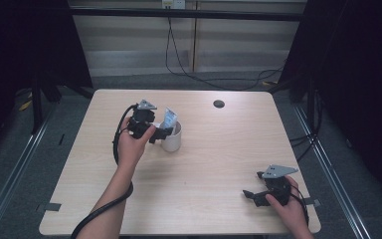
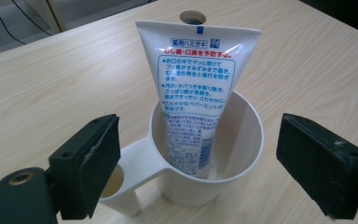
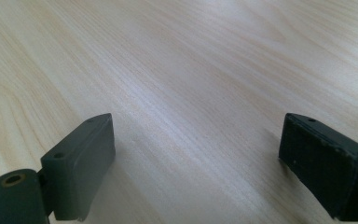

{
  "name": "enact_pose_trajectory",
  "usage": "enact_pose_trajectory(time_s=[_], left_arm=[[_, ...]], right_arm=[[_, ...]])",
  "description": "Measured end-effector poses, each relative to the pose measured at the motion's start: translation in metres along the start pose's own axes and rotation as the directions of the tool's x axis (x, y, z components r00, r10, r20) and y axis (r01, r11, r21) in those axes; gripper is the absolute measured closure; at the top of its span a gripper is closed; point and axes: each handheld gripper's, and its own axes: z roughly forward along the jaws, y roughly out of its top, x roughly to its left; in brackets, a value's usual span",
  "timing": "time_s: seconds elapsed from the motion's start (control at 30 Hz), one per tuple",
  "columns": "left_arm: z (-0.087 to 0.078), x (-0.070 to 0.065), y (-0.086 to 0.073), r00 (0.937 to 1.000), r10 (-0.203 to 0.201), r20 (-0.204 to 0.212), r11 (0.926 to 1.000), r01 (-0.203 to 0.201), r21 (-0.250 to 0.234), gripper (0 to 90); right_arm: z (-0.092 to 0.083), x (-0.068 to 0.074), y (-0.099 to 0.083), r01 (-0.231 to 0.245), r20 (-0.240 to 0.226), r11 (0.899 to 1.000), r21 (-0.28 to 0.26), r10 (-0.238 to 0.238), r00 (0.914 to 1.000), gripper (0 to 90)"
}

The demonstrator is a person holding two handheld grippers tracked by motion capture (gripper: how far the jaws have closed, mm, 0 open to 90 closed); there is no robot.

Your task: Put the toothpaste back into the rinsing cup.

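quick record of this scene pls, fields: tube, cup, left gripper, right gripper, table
tube: white toothpaste tube standing in the cup, leaning on its rim, crimped end up
cup: white cup with side handle, upright on the table
left gripper: left gripper open, jaws either side of the cup, not touching it
right gripper: right gripper open, over bare wood near the table's front right
table: light wooden table

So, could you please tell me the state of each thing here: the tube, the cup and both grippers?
toothpaste tube: standing in the cup, leaning back against the rim, flat crimped end up.
white cup: upright on the table, handle toward the left gripper.
left gripper: open, jaws on either side of the cup, pads not touching it.
right gripper: open, nothing between the jaws, low over bare table.
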Motion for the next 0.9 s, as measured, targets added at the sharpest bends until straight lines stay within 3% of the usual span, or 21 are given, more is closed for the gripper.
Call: enact_pose_trajectory(time_s=[0.47, 0.77, 0.8, 0.9], left_arm=[[-0.008, -0.001, -0.005, 0.9995, 0.015, 0.028, 0.9993, -0.016, 0.033, 15.1], [-0.017, -0.001, -0.012, 0.9993, 0.010, 0.037, 0.9995, -0.011, 0.029, 15.2], [-0.019, 0.000, -0.013, 0.9990, 0.026, 0.035, 0.9990, -0.027, 0.035, 15.2], [-0.021, 0.000, -0.017, 0.9989, 0.013, 0.044, 0.9995, -0.014, 0.028, 15.3]], right_arm=[[0.000, 0.000, 0.000, 0.000, 0.000, 1.000, 0.000, 0.000, 1.0000, 10.0], [0.000, 0.000, 0.000, 0.000, 0.000, 1.000, 0.000, 0.000, 1.0000, 9.9], [0.000, 0.000, 0.000, 0.000, 0.000, 1.000, 0.000, 0.000, 1.0000, 9.9], [0.000, 0.000, 0.000, 0.000, 0.000, 1.000, 0.000, 0.000, 1.0000, 9.9]])
